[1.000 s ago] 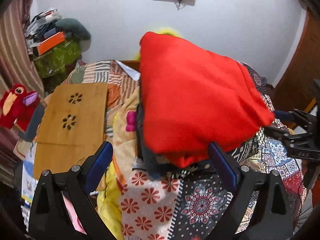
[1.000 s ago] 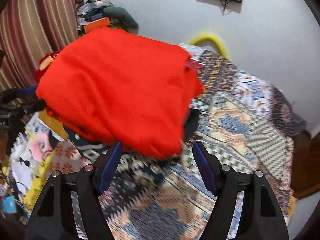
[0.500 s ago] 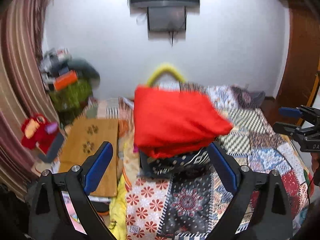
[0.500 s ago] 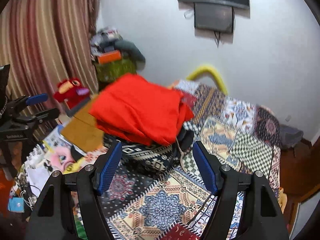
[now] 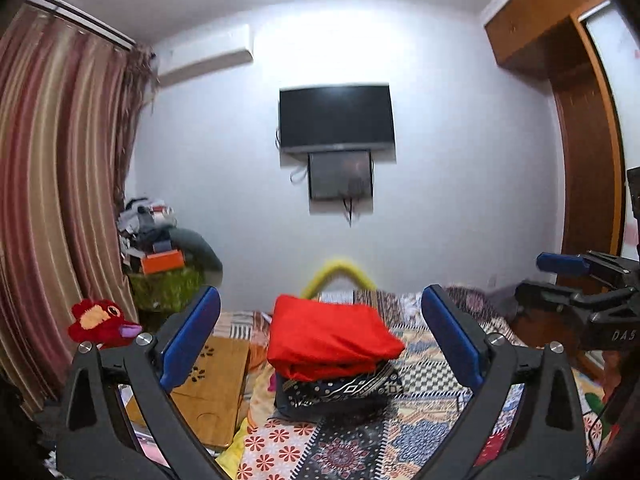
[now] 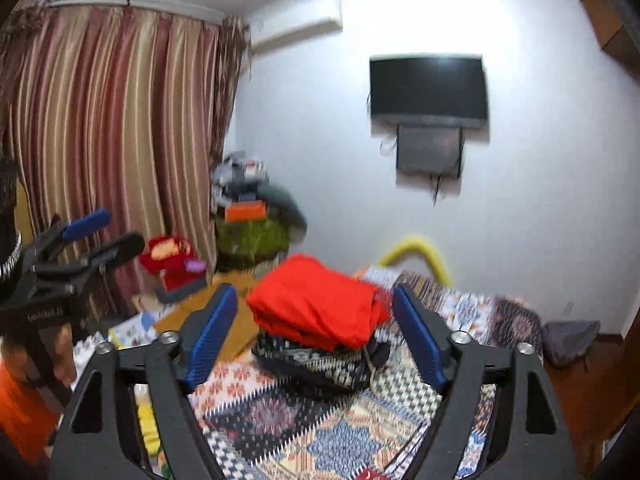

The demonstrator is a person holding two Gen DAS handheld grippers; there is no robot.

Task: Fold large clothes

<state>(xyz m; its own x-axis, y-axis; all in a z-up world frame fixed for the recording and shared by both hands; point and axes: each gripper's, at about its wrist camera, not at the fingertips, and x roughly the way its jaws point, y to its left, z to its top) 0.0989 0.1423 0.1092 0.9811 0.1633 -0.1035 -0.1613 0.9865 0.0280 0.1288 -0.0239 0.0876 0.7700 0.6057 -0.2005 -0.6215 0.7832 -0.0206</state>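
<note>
On the right gripper [image 5: 560,280], seen at the edge of the left view, the white letters "DAS" can be read; the print on the left gripper [image 6: 92,236] in the right view is too blurred to read. The bed [image 5: 420,432] has a patchwork cover, and a red cloth [image 5: 328,336] lies folded on a dark patterned cloth [image 5: 340,390] in its middle. Both grippers hang apart from the pile; their jaws are opening, wide and with nothing between them. A TV [image 5: 335,118] is on the wall, a curtain [image 5: 52,200] at the left, a wooden tray [image 5: 212,392] and a red toy [image 5: 100,322] beside the bed.
</note>
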